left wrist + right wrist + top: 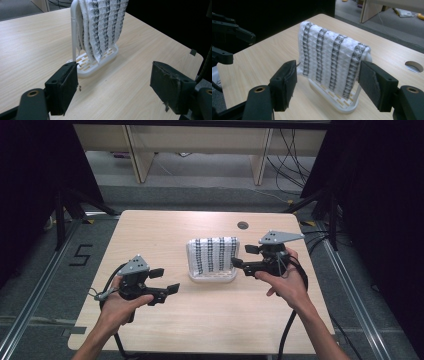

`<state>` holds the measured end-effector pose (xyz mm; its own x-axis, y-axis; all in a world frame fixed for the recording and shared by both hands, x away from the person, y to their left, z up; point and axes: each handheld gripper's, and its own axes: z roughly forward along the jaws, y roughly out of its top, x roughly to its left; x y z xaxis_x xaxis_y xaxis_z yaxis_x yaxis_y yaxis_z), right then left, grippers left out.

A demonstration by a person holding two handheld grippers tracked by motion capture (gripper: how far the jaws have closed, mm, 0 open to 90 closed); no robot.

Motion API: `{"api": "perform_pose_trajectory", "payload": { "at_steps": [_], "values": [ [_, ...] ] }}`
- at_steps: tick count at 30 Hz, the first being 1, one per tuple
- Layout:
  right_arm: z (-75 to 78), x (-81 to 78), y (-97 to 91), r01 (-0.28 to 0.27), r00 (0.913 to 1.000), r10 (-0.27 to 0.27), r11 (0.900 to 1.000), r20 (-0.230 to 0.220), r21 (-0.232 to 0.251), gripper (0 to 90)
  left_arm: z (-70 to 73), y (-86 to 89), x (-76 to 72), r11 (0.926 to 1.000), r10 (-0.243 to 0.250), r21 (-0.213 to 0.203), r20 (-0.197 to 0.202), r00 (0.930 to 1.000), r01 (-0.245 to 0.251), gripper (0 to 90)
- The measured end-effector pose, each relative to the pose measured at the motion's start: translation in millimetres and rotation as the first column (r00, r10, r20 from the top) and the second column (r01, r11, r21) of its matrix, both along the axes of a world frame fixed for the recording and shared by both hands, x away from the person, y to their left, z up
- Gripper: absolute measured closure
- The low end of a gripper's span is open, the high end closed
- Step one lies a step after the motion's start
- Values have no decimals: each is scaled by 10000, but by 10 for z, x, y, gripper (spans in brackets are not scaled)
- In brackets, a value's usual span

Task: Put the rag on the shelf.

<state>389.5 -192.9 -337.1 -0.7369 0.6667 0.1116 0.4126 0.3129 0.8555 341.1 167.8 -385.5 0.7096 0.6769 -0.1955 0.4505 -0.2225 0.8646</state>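
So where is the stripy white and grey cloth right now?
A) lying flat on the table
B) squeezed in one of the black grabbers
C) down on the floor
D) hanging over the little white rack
D: the cloth drapes over the top bar of the white rack, while the left gripper and right gripper both stand open and apart from it.

Lab / recording rig, not a home.
Wooden table [150, 235] w/ cable hole [243, 225], black curtains [380, 195] both sides, loose cables [292, 167] on grey floor, taped "5" [80, 255], metal rails [30, 295].
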Motion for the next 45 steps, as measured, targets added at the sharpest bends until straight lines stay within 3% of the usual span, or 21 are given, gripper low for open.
{"api": "perform_pose_trajectory", "payload": {
  "at_steps": [1, 8, 9, 12, 13, 16, 23, 24, 25, 26, 29, 31, 33, 37, 38, 39, 43, 45],
  "values": [
    [-10, 1, -12, -48, 9998, 49, 9999, 179, -90, 325, -4, 1, -11, 10000, -7, 53, -35, 10000, 7, 216],
    [-57, -94, -39, -130, 9999, 129, 9999, 69, 38, 324, -75, 11, -63, 10000, -95, -1, -26, 10000, 95, 216],
    [-72, -94, -44, -166, 9993, 164, 9999, 348, 36, 323, -80, 13, -72, 10000, -70, 11, -76, 9999, 70, 215],
    [-88, -145, -43, -119, 9999, 119, 9999, 36, 76, 305, -113, 12, -86, 9998, -148, -114, -51, 9999, 147, 214],
    [-104, -143, -43, -145, 9994, 143, 9999, 309, 69, 294, -122, 14, -91, 9997, -207, -126, -59, 9998, 206, 213],
    [-119, -189, -43, 46, 10000, -45, 9999, -28, 123, 257, -155, 21, -99, 9997, -249, -48, -55, 9997, 249, 200],
    [-212, -257, -77, -37, 10000, 36, 9995, 53, 300, 228, -269, 50, -117, 9997, -236, 99, -66, 9997, 236, 179],
    [-223, -259, -92, -72, 9998, 70, 9999, 168, 141, 228, -292, 57, -115, 9996, -287, 86, -91, 9995, 287, 178],
    [-234, -288, -90, 3, 10000, -1, 9997, -67, 255, 228, -309, 59, -119, 9997, -235, 89, -82, 9997, 236, 178],
    [-251, -277, -98, -67, 9998, 62, 9997, 195, 243, 228, -338, 68, -120, 9997, -238, 72, -110, 9997, 238, 178],
    [-306, -313, -105, -89, 10000, 89, 9993, -12, 356, 227, -413, 84, -132, 9998, -185, 104, -198, 9996, 187, 178],
    [-325, -349, -113, 88, 9999, -86, 9996, -70, 284, 227, -446, 87, -138, 9997, -228, 98, -237, 9995, 230, 178],
    [-346, -352, -128, -24, 9998, 22, 9999, 173, 103, 227, -479, 89, -156, 9997, -230, 106, -200, 9995, 232, 177],
    [-399, -428, -128, 88, 9999, -87, 9999, -60, 93, 227, -527, 99, -179, 9995, -229, 219, -158, 9996, 232, 176],
    [-416, -410, -138, -55, 9996, 54, 10000, 278, 25, 227, -545, 99, -184, 9996, -251, 134, -142, 9996, 253, 176],
    [-434, -442, -131, 126, 9999, -126, 9999, 105, 65, 226, -545, 99, -184, 9996, -251, 134, -142, 9996, 253, 176],
    [-507, -460, -153, -27, 9995, 34, 9997, 313, -243, 223, -593, 110, -228, 9995, -286, 124, -126, 9995, 288, 176],
    [-549, -477, -157, -21, 9999, 24, 9998, 150, -186, 223, -621, 102, -256, 9997, -211, 78, -100, 9997, 212, 176]
  ]
}}
